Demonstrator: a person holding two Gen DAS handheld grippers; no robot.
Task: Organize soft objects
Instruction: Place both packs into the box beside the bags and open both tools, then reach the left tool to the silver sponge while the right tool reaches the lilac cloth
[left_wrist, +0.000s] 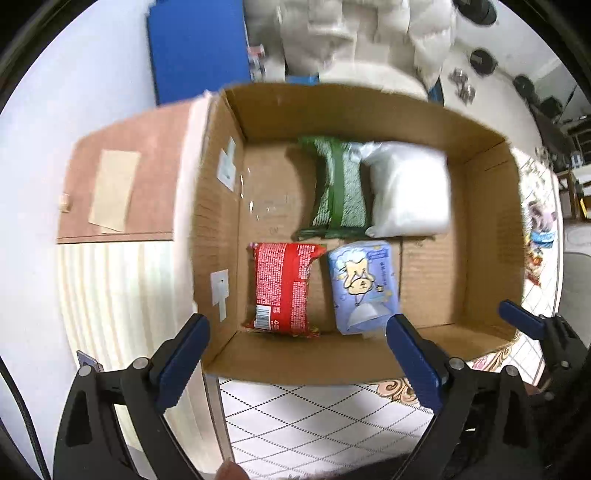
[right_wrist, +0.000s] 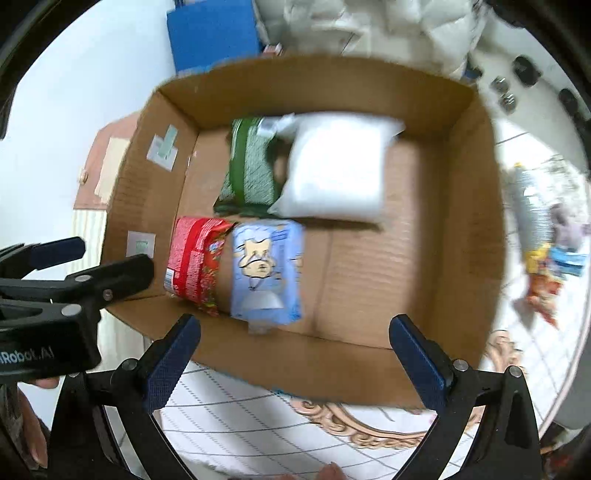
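Fingers (left_wrist: 184, 354) on both grippers spread wide and empty, four packs sit in the cardboard box (right_wrist: 480, 221), loose stuff (right_wrist: 543, 266) at right remains.

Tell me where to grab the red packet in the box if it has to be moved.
Grip the red packet across its two long sides, mid-length, coming straight down from above. It lies flat on the cardboard box floor, crimped ends are floppy, and there seems to be a gap to the purple tissue pack for one finger. Both grippers are open and empty.
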